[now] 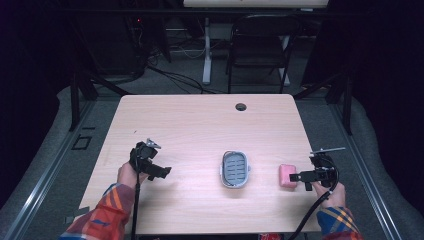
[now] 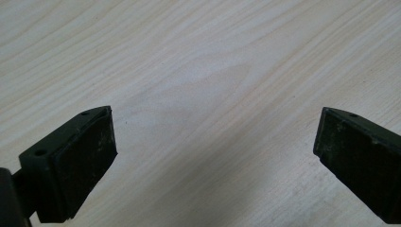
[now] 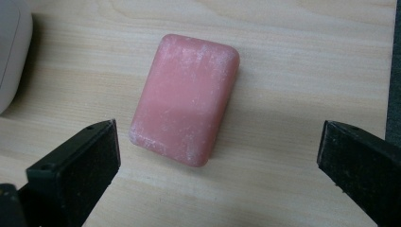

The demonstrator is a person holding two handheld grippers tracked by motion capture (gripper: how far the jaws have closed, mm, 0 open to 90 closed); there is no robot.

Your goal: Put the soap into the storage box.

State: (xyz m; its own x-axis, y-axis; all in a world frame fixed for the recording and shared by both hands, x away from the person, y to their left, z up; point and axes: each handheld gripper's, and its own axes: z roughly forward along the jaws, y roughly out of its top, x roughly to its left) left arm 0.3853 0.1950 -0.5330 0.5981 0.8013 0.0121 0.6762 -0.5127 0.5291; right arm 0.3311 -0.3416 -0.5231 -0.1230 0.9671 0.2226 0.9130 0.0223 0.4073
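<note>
A pink bar of soap [image 1: 287, 176] lies flat on the wooden table [image 1: 200, 125] at the right. In the right gripper view the soap [image 3: 187, 98] sits just beyond the jaws, which stand wide apart with nothing between them. My right gripper [image 1: 299, 177] is open, right beside the soap on its right side. A grey-and-white soap dish [image 1: 235, 169] rests in the middle of the table, left of the soap; its white rim [image 3: 12, 52] shows at the left edge. My left gripper [image 1: 161, 172] is open over bare wood [image 2: 213, 94], far left of the dish.
A round cable hole [image 1: 241, 106] sits near the table's far edge. Beyond the table stand a dark folding chair [image 1: 260, 45] and a white desk leg [image 1: 206, 50]. The table's right edge [image 3: 395, 61] runs close to the soap.
</note>
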